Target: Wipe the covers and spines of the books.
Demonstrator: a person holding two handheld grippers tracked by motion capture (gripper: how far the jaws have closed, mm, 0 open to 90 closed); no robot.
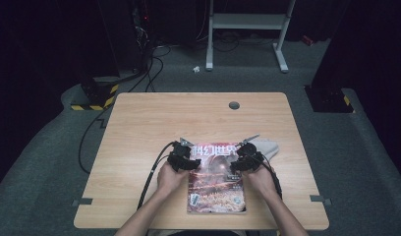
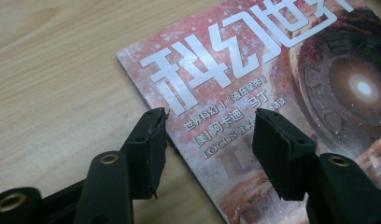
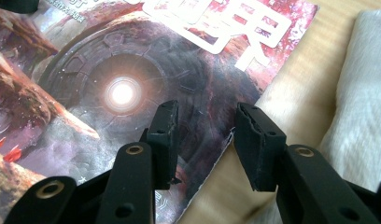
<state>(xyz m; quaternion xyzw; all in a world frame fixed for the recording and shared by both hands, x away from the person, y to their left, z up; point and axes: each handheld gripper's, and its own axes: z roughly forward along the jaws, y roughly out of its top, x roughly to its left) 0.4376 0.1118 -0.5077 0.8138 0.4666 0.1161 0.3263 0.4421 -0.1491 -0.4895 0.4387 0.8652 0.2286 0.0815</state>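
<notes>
A magazine with a reddish space-art cover and large white characters lies flat on the wooden table, near the front edge. My left gripper hovers at its upper left side. In the left gripper view the magazine has its left edge running between the jaws, and the left gripper is open. My right gripper is at the upper right side. In the right gripper view the magazine has its right edge between the jaws, and the right gripper is open too, its pads apart from the cover.
A folded grey cloth lies just right of the magazine's top corner, close beside my right gripper; it shows as a grey cloth in the right gripper view. A round grommet sits near the table's far edge. A white stand and cables are on the floor beyond.
</notes>
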